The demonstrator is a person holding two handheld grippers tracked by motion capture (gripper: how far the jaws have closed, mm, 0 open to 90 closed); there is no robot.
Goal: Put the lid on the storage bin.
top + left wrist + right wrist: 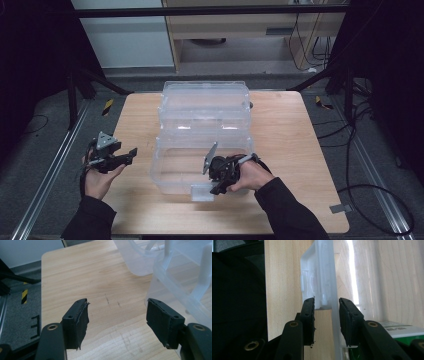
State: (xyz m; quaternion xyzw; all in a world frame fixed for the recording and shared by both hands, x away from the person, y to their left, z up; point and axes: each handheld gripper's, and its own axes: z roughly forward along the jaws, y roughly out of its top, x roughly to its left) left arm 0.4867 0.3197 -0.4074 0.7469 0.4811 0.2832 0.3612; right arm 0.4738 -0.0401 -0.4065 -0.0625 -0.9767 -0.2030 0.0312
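Looking down from the high view, one clear plastic box (200, 167) stands in the middle of the wooden bench (300, 165), with its lid (205, 107) thrown open to the far side. Because the plastic is see-through and catches the light, its walls are hard to follow, and I cannot tell from above if anything lies inside. One white latch (202, 192) hangs on the near wall of the box.

The right hand-held gripper (216, 181) is at this near wall, just beside the latch. In the right gripper view its two jaws stand on both sides of the wall's edge (333, 315), one outside by the latch (315, 275) and one inside. A narrow gap shows between each pad and the plastic, so the jaws are only a little apart and do not yet clamp it. A green and white thing (398, 333) is cut off at the lower right of this view, and I cannot say what it is. A dark sleeve hides the left part.

The left hand-held gripper (131, 152) is held over the bench, left of the box and well apart from it. In the left gripper view its jaws are wide apart with bare wood between them, and the box corner (175, 282) is cut off at the right.

There are two grippers, two hands, one box, one lid.
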